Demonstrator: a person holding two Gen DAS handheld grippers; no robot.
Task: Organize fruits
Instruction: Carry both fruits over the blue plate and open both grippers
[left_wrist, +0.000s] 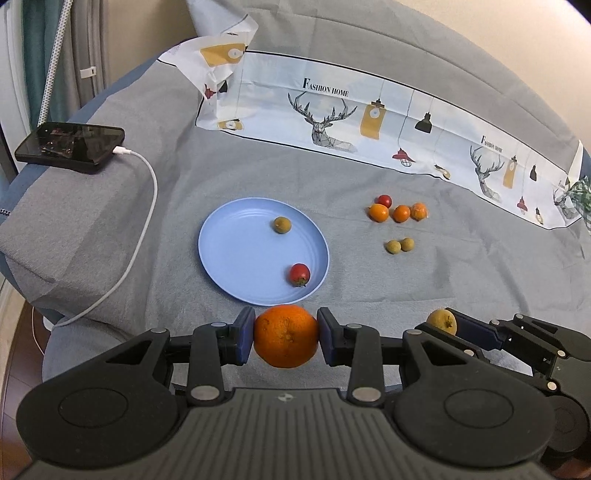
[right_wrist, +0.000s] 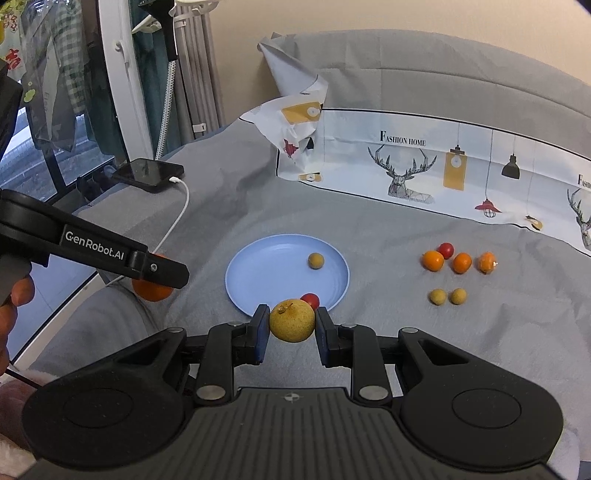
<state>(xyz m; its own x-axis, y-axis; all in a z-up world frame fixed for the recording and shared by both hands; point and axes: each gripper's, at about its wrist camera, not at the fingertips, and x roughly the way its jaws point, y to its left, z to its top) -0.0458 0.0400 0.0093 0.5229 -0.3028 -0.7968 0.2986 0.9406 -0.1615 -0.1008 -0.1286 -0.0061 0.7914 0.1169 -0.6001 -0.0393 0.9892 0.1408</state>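
- The left gripper (left_wrist: 285, 336) pinches an orange (left_wrist: 285, 336) between its blue pads: round, deep orange, dimpled skin.
- The right gripper (right_wrist: 291, 325) is clamped on a yellow-green citrus fruit (right_wrist: 291, 319), dull and speckled (a dry stem nub on top).
- Just ahead of both lies a light blue plate (left_wrist: 236, 258), holding a cherry tomato (left_wrist: 299, 274) at its near rim and a small olive-brown round fruit (left_wrist: 282, 224) farther back.
- Beyond, to the right on the grey cloth (left_wrist: 369, 280), are two small olive-brown fruits (left_wrist: 400, 245), then three kumquats (left_wrist: 398, 212) and a red tomato (left_wrist: 385, 201).
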